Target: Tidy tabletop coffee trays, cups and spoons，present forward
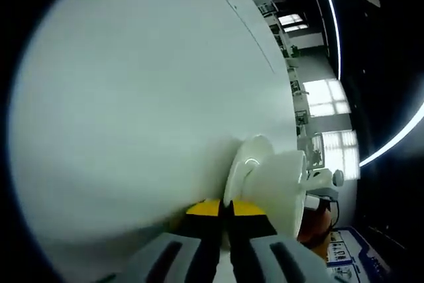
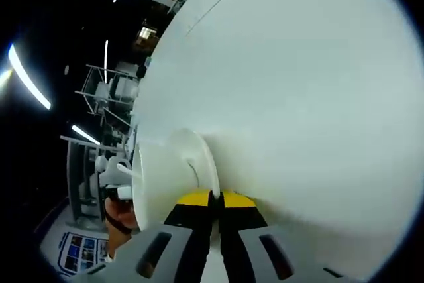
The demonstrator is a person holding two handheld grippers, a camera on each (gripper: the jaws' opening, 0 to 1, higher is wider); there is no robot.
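In the left gripper view the picture is rolled sideways. A white saucer (image 1: 240,164) stands edge-on against the white tabletop (image 1: 132,97), with a white cup (image 1: 283,187) on it. My left gripper (image 1: 225,207), with yellow fingertips, is shut on the saucer's near rim. In the right gripper view the same white saucer (image 2: 199,157) and cup (image 2: 156,180) appear from the opposite side. My right gripper (image 2: 215,198) is shut on its rim there. The rim itself is mostly hidden between the yellow tips.
Beyond the cup, a white part of the other gripper (image 1: 324,180) and a hand (image 2: 119,220) show. Past the table edge lie a dark room, bright windows (image 1: 328,97), metal racks (image 2: 99,97) and a blue printed sheet (image 2: 76,250).
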